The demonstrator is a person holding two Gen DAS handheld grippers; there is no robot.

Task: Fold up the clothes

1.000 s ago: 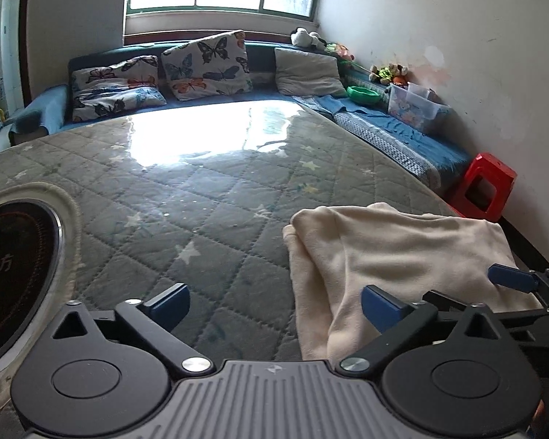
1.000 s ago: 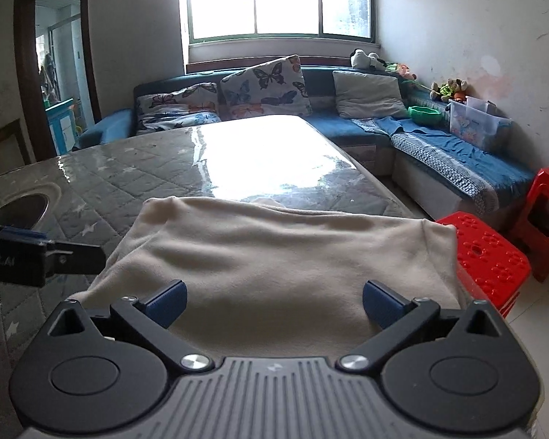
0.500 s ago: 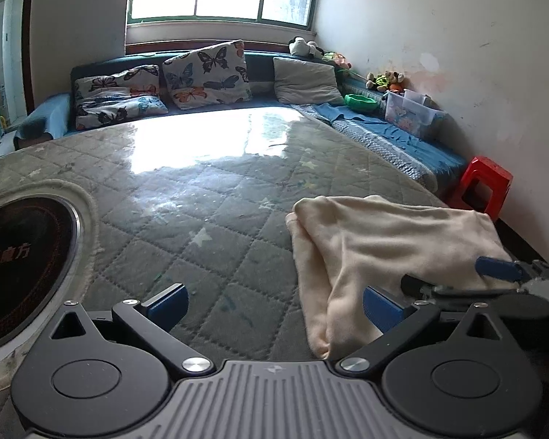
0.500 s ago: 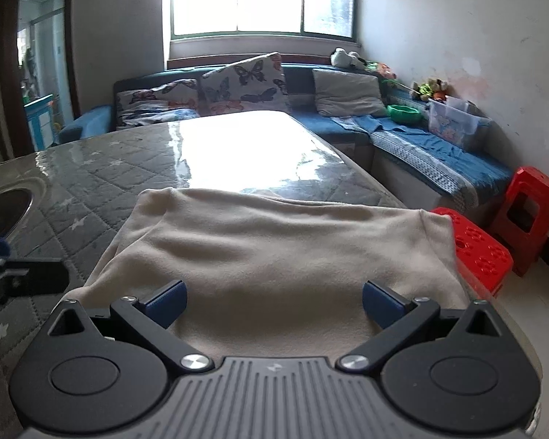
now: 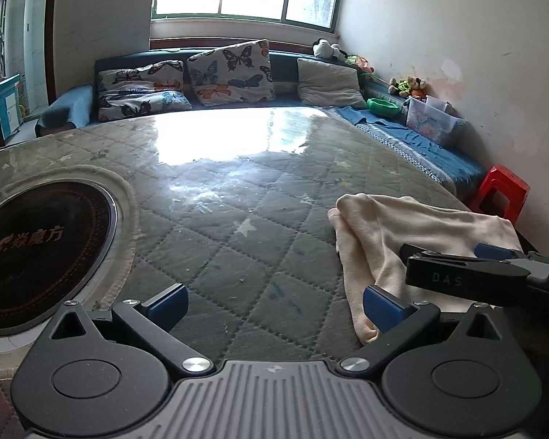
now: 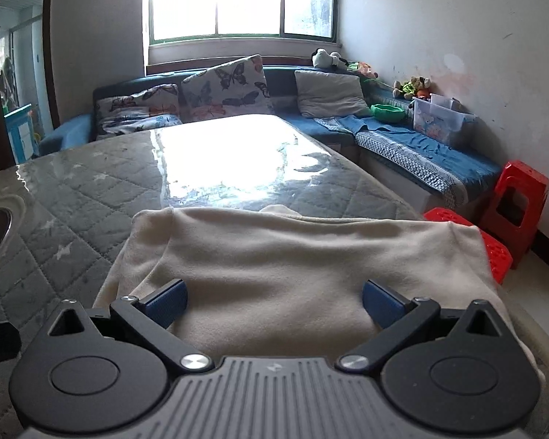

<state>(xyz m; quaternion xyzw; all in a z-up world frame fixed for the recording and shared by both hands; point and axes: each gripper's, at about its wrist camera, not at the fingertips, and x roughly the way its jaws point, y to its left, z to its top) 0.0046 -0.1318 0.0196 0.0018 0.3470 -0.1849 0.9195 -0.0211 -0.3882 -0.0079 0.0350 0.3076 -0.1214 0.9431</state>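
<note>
Both grippers have their jaws apart and grip nothing: the left gripper (image 5: pixel 274 303) hangs over bare quilted desk (image 5: pixel 238 226), and the right gripper (image 6: pixel 273 298) hangs over the cream garment (image 6: pixel 292 267). The garment lies folded at the desk's near right corner, its right edge at the desk rim above a red stool (image 6: pixel 494 252). Open surface extends left to the round inset cooktop (image 5: pixel 36 241) and ahead toward the sofa (image 5: pixel 186 84).

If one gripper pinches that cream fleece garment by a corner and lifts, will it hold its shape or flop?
The cream fleece garment would probably flop: it already sags in soft folds over the quilted table. It looks light for its size, a thin layered edge showing at its left side. The table cover's glossy sheen suggests it may slide when pushed.
</note>
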